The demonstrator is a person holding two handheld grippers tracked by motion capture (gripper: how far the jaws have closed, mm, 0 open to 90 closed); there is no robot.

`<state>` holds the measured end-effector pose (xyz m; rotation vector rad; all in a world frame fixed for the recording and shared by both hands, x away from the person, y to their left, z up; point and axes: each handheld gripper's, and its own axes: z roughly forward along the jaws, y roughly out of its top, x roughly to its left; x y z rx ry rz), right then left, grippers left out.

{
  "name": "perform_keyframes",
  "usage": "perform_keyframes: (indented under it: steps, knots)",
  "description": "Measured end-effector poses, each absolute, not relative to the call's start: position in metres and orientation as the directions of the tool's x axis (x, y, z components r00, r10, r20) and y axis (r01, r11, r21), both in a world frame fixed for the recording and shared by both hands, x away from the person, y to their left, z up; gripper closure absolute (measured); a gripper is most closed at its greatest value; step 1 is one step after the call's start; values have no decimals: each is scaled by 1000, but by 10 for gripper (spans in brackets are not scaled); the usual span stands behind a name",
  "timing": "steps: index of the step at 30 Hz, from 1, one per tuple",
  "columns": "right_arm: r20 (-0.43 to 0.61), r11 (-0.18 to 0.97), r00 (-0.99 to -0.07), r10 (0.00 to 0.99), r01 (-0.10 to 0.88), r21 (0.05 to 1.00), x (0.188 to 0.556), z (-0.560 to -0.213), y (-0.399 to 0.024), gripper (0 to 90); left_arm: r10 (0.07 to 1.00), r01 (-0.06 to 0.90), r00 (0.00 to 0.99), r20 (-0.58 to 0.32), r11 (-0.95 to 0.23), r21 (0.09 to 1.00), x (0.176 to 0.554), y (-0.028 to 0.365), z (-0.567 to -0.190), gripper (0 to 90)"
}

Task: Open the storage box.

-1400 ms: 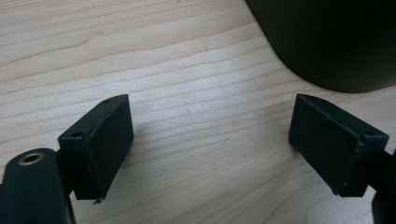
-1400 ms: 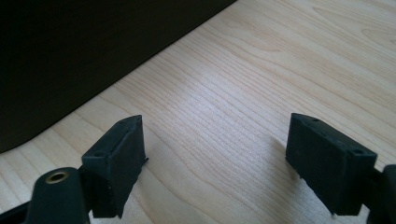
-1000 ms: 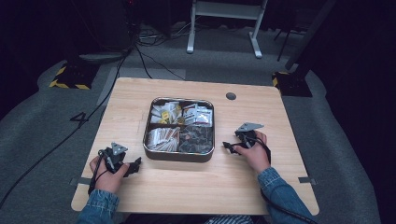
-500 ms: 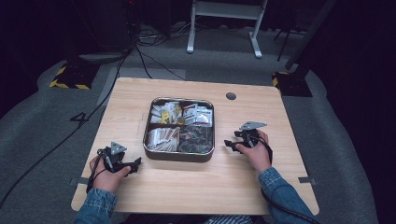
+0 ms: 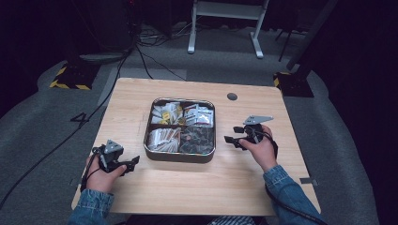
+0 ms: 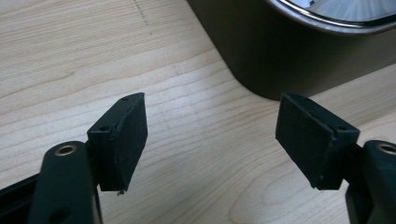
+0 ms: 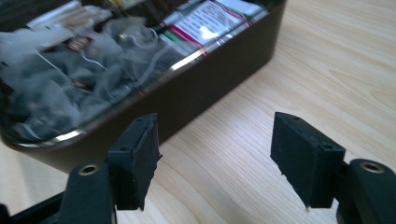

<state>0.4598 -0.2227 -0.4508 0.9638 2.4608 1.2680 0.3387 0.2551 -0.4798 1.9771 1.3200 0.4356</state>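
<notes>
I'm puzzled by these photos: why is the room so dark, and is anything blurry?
High view: light falls on the table; the floor behind goes black. Left gripper view: the tin looks soft, its rim glaring. Right gripper view: the tea bags blur and wash out white.

1. Light wood table (image 5: 197,187), small dark round cap (image 5: 232,96) near its far edge.
2. Grey carpet (image 5: 42,126), cables (image 5: 145,47) trailing across.
3. White stand (image 5: 225,18) behind; room's pretty dark.

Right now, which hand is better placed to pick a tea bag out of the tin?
The right. The right claw is raised beside the tin, and its view looks over the rim onto the tea bags. The left claw sits low near the tin's front corner, facing its wall. Both are open and empty.
</notes>
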Motion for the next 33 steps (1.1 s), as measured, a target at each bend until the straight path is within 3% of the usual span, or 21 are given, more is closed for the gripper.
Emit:
perform_keyframes:
  steps: [7,22,33]
  knots:
    - [139,420,-805,577,439,794,463,-425,-207,371,875,647,473,-102,-266,715,337,248,-476,253]
    - [61,503,-872,486,336,796,483,-390,-145,271,877,649,466,-119,-248,719,335,254,-480,248]
    - [103,573,-878,468,390,721,503,-400,-99,353,884,660,451,-122,-238,713,341,257,-484,255]
